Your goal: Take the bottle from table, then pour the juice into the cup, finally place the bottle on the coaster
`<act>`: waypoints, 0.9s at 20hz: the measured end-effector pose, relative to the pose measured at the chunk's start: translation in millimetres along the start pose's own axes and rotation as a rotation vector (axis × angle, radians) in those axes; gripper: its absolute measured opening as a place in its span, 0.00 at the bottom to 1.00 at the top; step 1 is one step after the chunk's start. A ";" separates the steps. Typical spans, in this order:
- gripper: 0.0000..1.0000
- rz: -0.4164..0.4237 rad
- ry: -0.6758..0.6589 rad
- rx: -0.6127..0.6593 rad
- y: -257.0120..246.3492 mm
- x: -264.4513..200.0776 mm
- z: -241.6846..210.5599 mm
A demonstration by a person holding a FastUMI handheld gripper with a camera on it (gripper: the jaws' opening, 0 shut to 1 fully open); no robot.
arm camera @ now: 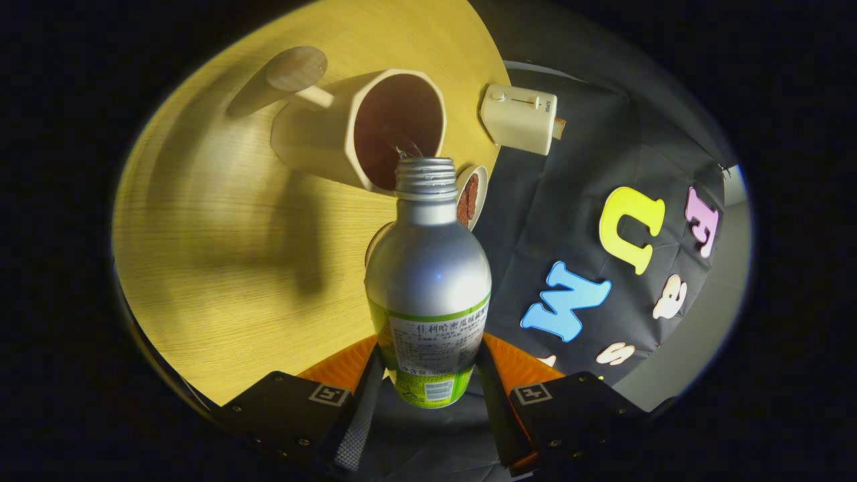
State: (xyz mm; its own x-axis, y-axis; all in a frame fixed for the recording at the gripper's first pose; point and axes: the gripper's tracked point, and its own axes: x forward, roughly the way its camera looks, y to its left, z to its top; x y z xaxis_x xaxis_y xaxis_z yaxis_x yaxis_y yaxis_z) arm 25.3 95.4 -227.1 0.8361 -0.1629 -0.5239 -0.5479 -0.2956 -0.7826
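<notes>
Far left: broad wooden table, pale and grained, crossed by soft shadows. Next, near its far side, a short round wooden peg or handle, touching or just beside the cup. Cup pale and faceted, mouth turned toward the camera, dark inside; whether any liquid sits in it cannot be told.

Centre: silver bottle, cap off, threaded neck pointing away from the fingers toward the cup, mouth right at the cup's lower rim. Printed label wrapped round the bottle's lower body. Gripper clamped on that lower body, one finger pressing each side at the label, so only as wide apart as the bottle itself. Bottle held in the air, clear of the tabletop. Round edge of something flat peeking from behind the bottle's left shoulder, too hidden to name.

Just right of the bottle neck: small white dish with something brown in it, half hidden by the bottle. Further right, at the table's edge: cream toaster-shaped box with a slider on its face
</notes>
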 end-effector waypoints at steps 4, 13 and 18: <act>0.74 0.007 0.012 -0.026 -3.4 7.3 -1.2; 0.74 0.005 0.014 -0.092 -11.8 9.7 1.5; 0.74 0.004 0.017 -0.131 -19.0 6.5 3.6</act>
State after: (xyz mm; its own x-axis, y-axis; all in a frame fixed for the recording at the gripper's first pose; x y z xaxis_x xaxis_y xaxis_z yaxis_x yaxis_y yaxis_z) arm 41.1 103.3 -216.9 0.8350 -0.1803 -0.5198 -0.5437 -0.4152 -0.7294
